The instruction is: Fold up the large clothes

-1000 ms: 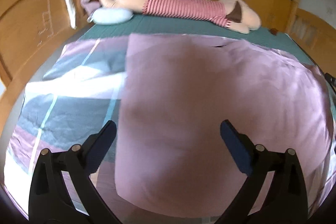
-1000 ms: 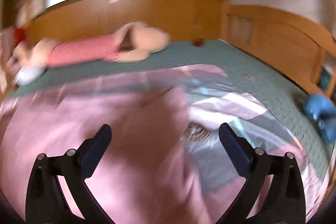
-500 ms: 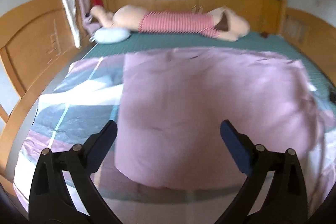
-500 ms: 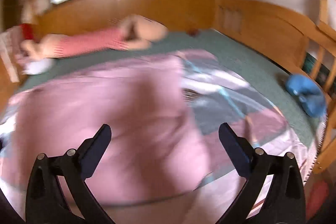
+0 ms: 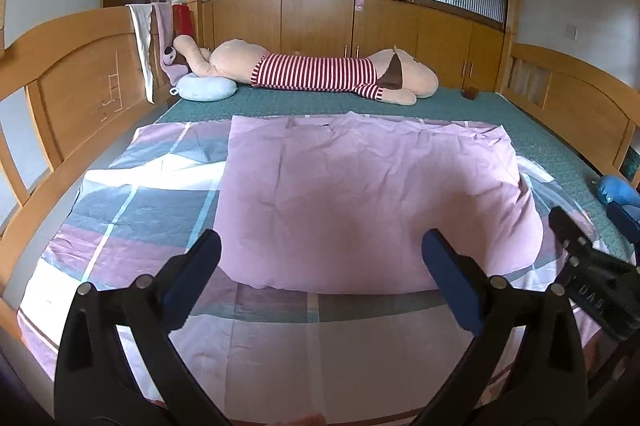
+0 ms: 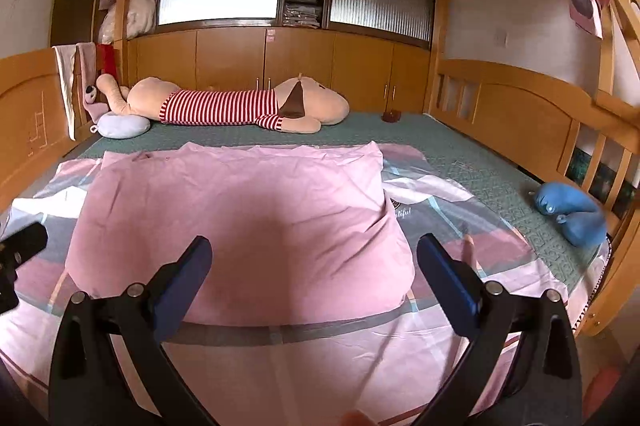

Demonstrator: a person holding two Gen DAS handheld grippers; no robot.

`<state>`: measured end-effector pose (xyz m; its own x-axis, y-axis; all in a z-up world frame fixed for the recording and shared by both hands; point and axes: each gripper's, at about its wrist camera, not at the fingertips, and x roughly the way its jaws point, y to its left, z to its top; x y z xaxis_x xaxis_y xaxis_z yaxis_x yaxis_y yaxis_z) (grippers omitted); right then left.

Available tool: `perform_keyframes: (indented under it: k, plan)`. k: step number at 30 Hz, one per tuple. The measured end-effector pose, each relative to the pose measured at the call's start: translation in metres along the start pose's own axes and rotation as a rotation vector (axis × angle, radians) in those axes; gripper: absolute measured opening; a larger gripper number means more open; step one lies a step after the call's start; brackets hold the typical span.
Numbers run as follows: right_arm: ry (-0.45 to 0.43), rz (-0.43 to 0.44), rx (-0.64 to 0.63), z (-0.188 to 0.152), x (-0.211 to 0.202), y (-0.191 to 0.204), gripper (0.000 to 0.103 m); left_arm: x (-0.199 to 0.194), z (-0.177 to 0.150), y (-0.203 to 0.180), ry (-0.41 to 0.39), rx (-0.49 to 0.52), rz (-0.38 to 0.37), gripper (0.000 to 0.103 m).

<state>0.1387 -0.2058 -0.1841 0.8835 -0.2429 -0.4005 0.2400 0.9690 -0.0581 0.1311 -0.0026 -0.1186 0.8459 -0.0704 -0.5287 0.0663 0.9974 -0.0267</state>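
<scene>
The bed (image 5: 532, 142) carries a checked sheet (image 5: 132, 198) spread flat, with the plain pink cloth (image 5: 360, 194) lying folded across its middle. One fold looks laid down; the next likely calls for reaching to an edge or corner. The left claw (image 5: 320, 278) and right claw (image 6: 314, 276) hover above, both spread and empty.

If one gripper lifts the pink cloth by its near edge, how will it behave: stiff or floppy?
Probably floppy: the pink cloth shows soft creases and a rounded near edge. It looks thin, so likely light. It may slide on the patterned sheet under it, which looks smooth.
</scene>
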Motion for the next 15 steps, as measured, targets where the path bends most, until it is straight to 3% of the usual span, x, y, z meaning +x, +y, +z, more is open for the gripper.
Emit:
perform_keyframes:
  k: [15]
  plan:
    - [0.019, 0.014, -0.008, -0.003, -0.001, 0.008, 0.102, -0.004, -0.004, -0.011, -0.007, 0.057, 0.034, 0.101]
